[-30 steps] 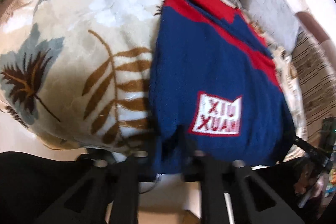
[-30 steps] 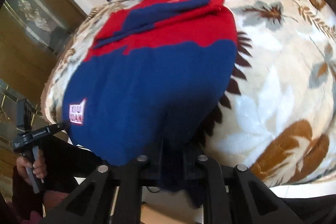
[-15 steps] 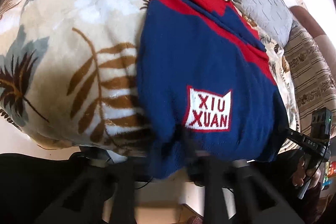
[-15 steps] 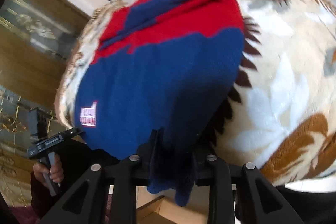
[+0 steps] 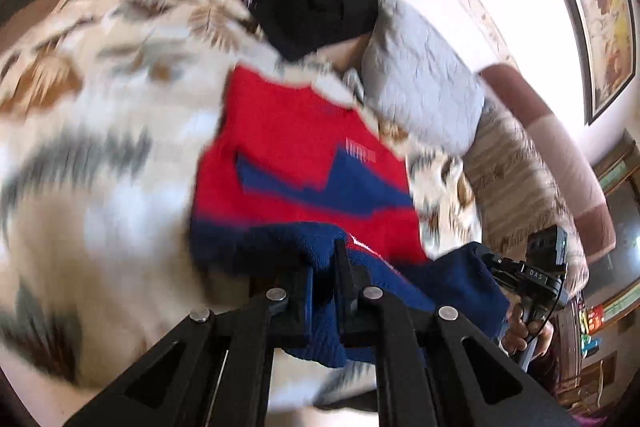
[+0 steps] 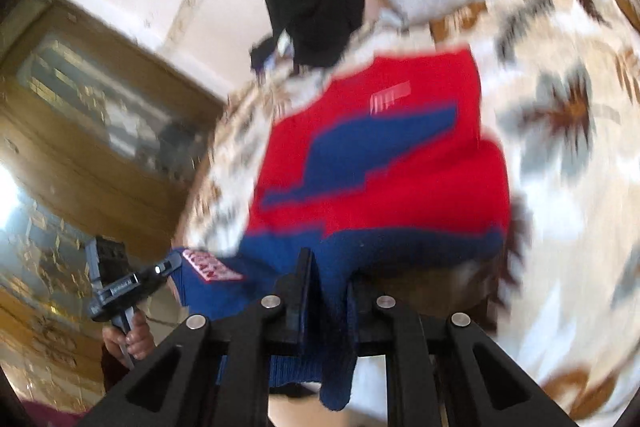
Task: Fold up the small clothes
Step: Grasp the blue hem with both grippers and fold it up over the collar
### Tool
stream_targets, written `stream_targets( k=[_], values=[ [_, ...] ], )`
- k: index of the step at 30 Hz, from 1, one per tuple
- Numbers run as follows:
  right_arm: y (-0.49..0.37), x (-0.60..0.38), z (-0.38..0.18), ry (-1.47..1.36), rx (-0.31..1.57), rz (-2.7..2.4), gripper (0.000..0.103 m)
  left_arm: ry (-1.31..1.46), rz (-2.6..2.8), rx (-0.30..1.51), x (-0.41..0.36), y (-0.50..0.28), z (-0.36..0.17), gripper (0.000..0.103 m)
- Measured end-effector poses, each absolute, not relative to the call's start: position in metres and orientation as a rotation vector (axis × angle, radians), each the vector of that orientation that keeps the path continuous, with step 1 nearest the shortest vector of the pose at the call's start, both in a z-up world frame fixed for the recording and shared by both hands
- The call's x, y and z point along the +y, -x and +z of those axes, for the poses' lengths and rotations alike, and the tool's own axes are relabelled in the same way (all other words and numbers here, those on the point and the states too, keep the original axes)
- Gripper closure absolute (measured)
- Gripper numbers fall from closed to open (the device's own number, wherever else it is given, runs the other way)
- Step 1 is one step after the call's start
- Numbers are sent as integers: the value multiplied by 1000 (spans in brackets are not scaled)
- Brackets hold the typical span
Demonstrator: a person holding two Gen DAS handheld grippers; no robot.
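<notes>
- Left wrist view: a knitted sweater (image 5: 304, 147), red over its far part and navy over its near part, lies on a leaf-patterned blanket (image 5: 100, 155) spread over a bed.
- A long navy shape with a small pale striped mark beside it crosses the red area; a white patch with red letters (image 6: 212, 265) sits on the navy part near the left claw.
- The sweater's long axis runs from the near edge of the bed toward the far end, with the red part pointing away; its navy near hem is lifted off the blanket and bent toward the red part.
- The left claw (image 5: 324, 291) is pressed together on the navy hem, with cloth bunched between its fingers.
- In the right wrist view the right claw (image 6: 328, 291) pinches the same hem further right, and a flap of navy knit hangs below it.
- Each view shows the other claw's handle held in a hand (image 6: 128, 341).
- Beyond the sweater's far end sits a black bundle of clothing (image 5: 316, 3), with a grey quilted pillow (image 5: 424, 83) just to its right.
- A wooden cabinet (image 6: 100, 131) stands left of the bed.
</notes>
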State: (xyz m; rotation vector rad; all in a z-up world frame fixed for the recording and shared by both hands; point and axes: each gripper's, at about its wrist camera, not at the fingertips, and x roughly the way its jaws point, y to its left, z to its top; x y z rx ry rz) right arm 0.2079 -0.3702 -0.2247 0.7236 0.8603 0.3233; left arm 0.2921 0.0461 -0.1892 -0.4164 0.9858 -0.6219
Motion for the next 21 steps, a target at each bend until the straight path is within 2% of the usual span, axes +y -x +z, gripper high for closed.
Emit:
stream_targets(
  k=[3, 6, 10, 13, 15, 17, 18, 19, 20, 21],
  values=[
    [-257, -393, -214, -764, 794, 286, 87, 428, -600, 964, 42, -346, -175, 94],
    [-318, -426, -229, -853, 760, 219, 87, 441, -592, 955, 30, -410, -171, 94],
    [-384, -455, -293, -977, 813, 113, 83, 445, -489, 1029, 9, -494, -224, 91],
    [-406, -475, -337, -1088, 837, 73, 82, 424, -350, 1080, 9, -520, -266, 92],
    [-409, -490, -346, -1114, 826, 36, 81, 432, -306, 1027, 16, -521, -272, 92],
    [-404, -498, -339, -1111, 777, 36, 74, 436, -275, 977, 24, -515, -267, 92],
    [-404, -498, -333, -1086, 767, 38, 63, 439, -259, 956, 27, -512, -263, 92],
    [-401, -494, -325, -1048, 764, 37, 39, 442, -252, 930, 30, -506, -255, 92],
    [-399, -490, -317, -1010, 755, 39, 32, 436, -254, 905, 29, -501, -248, 91],
    [-394, -483, -305, -947, 738, 66, 32, 400, -264, 882, 25, -492, -238, 89]
  ],
)
